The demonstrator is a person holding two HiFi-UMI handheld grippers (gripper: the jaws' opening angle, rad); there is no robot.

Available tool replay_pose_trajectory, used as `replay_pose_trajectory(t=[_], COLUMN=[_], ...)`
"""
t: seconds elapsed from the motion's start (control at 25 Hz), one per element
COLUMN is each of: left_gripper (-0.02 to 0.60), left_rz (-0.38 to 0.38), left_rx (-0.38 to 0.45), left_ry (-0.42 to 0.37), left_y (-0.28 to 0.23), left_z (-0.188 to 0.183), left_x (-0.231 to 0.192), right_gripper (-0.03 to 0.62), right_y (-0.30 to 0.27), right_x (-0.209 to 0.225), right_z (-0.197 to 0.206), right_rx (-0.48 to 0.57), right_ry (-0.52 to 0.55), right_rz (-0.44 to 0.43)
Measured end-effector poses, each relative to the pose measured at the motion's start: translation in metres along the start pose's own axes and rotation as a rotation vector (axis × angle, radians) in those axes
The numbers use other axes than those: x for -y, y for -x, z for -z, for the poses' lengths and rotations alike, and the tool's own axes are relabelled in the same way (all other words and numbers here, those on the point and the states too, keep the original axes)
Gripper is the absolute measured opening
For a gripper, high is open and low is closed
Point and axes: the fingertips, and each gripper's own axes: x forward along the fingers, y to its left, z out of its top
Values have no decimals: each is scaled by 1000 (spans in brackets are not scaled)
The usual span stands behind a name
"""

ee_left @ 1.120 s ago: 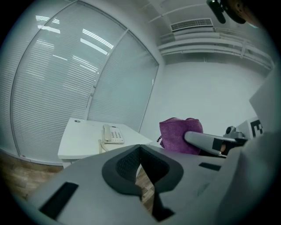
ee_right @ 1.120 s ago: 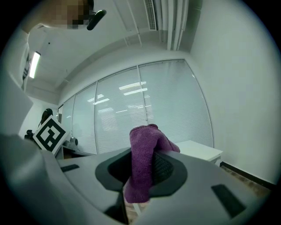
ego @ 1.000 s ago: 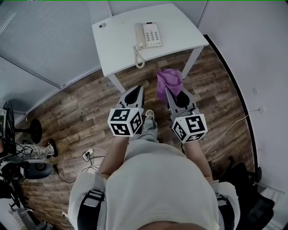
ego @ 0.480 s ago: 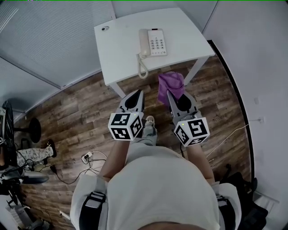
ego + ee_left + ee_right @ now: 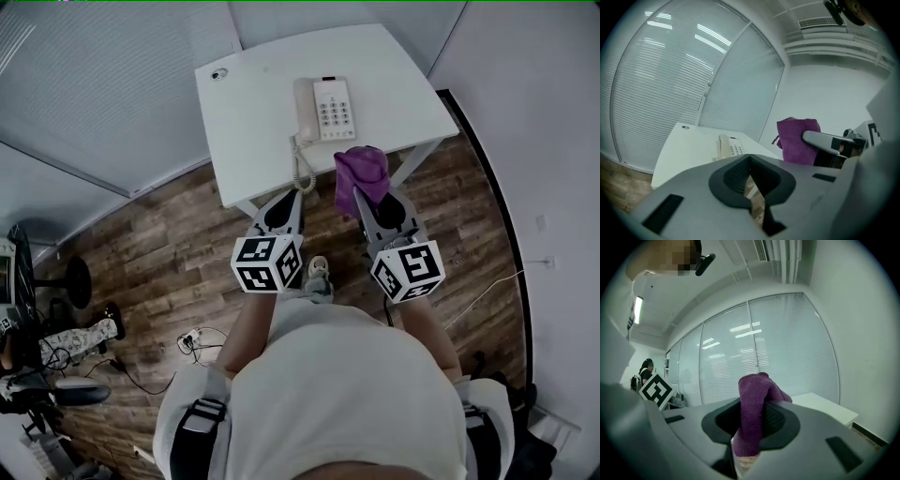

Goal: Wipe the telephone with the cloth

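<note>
**Right gripper** (image 5: 367, 199): the jaws are clamped on a purple cloth (image 5: 362, 172). In the right gripper view the cloth is pinched between the dark pads. One fold stands up above the jaws and a tail hangs below them.

**Left gripper** (image 5: 289, 199): the jaws are pressed together with nothing between them. The left gripper view shows the pads meeting at the tip, with only a narrow slit lower down.

**Telephone** (image 5: 324, 109): a pale desk set lying flat on the white worktop (image 5: 253, 103), upper centre of the head view. The handset rests in its cradle on the left side of the set, and the keypad is on the right. The coiled cord (image 5: 302, 170) runs down from the handset end and over the near edge of the worktop.

**Cloth relative to telephone:** in the head view the cloth sits just below and to the right of the set's near corner, overlapping the worktop's near edge. It is near the telephone but apart from it, and no contact is visible. In the left gripper view the cloth is held up at the right of the frame, with the telephone lower and to the left.

**Grippers relative to worktop:** in the head view the two grippers are side by side just below the worktop's near edge, tips directed toward it, above a wooden floor (image 5: 169, 244). The left gripper's tip lies just beside the bottom of the coiled cord. Whether they touch cannot be determined.
</note>
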Motion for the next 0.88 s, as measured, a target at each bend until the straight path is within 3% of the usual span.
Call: replay_pose_trajectory(t=[0.52, 0.88], left_gripper=[20, 20], left_rz=[-13, -24], left_rx=[0, -2], left_ry=[2, 25], left_y=[-64, -93], left_z=[-48, -62], left_x=[-47, -78], right_gripper=[95, 95], right_y=[-82, -127], right_x=[39, 53], right_z=[-20, -20], right_rx=[9, -6], right_ry=[-6, -5], right_rz=[5, 10])
